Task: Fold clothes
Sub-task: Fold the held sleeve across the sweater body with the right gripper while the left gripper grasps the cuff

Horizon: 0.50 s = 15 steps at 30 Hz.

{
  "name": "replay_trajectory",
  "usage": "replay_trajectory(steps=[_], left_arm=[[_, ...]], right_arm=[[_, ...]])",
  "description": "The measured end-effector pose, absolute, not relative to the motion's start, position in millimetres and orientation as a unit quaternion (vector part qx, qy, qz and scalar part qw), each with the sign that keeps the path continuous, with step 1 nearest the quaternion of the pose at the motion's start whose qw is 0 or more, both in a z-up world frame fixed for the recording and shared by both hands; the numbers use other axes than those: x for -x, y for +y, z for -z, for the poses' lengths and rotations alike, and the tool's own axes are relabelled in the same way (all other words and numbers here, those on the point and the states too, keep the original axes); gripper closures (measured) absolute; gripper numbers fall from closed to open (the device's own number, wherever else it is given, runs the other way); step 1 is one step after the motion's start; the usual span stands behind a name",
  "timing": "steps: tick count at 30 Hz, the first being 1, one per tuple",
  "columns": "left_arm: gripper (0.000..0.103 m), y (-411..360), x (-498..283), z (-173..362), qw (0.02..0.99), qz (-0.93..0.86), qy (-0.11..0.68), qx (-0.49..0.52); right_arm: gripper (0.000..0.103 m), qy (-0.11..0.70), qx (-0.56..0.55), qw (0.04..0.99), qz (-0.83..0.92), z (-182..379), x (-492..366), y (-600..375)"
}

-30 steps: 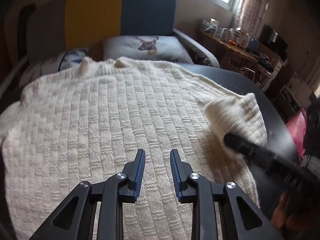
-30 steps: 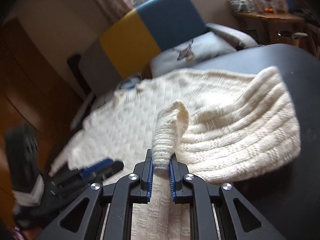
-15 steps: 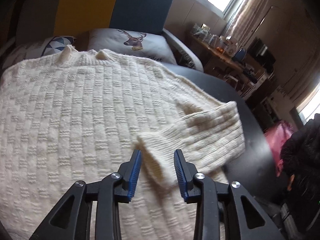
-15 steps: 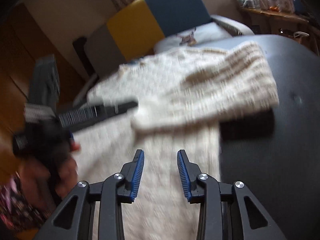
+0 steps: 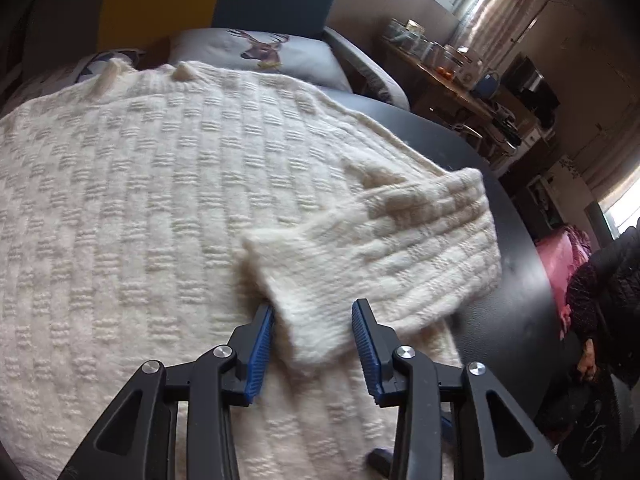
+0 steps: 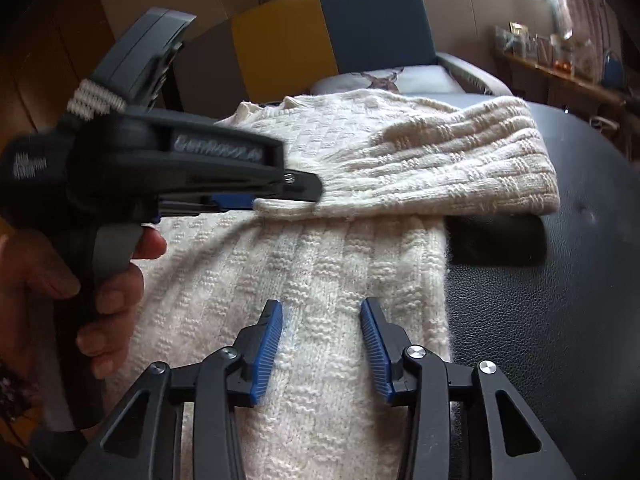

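Note:
A cream knit sweater (image 5: pixel 160 200) lies spread on the black table (image 5: pixel 516 264). Its right sleeve (image 5: pixel 420 236) is folded across the body. The sleeve's cuff (image 5: pixel 304 308) sits between the fingers of my left gripper (image 5: pixel 312 344), which is open and not clamped on it. In the right wrist view my right gripper (image 6: pixel 322 344) is open just above the sweater's lower body (image 6: pixel 320 272), holding nothing. There the left gripper (image 6: pixel 308 190), held by a hand (image 6: pixel 60 280), reaches the cuff (image 6: pixel 288 204) of the folded sleeve (image 6: pixel 440 168).
Behind the table stands a sofa with a yellow and blue back (image 6: pixel 320 28) and a deer-print pillow (image 5: pixel 260 52). A wooden side table with jars (image 5: pixel 440 72) is at the back right. Bare black table top (image 6: pixel 560 300) lies right of the sweater.
My right gripper has opened, let go of the sleeve cuff and drawn back toward the hem. My left gripper has moved right until its open fingers flank the cuff.

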<state>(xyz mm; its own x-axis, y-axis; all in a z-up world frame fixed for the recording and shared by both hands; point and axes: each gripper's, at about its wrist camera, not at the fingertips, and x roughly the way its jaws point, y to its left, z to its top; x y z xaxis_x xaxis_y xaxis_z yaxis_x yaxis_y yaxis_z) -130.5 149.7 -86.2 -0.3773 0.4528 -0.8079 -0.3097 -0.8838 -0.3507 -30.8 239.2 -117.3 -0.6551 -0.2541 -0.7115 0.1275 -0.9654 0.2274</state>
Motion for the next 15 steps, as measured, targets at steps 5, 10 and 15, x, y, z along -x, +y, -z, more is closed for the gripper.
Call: replay_trajectory(steps=[5, 10, 15], left_arm=[[0.096, 158, 133, 71, 0.228, -0.839, -0.037, 0.492], [0.097, 135, 146, 15, 0.226, -0.871, -0.055, 0.433], [0.097, 101, 163, -50, 0.223, -0.898, -0.078, 0.371]], right_arm=[[0.060, -0.092, -0.393, 0.110, 0.908, 120, 31, 245], [0.060, -0.116, -0.393, 0.118, 0.905, 121, 33, 253], [0.062, -0.138, -0.410, 0.126, 0.893, 112, 37, 260]])
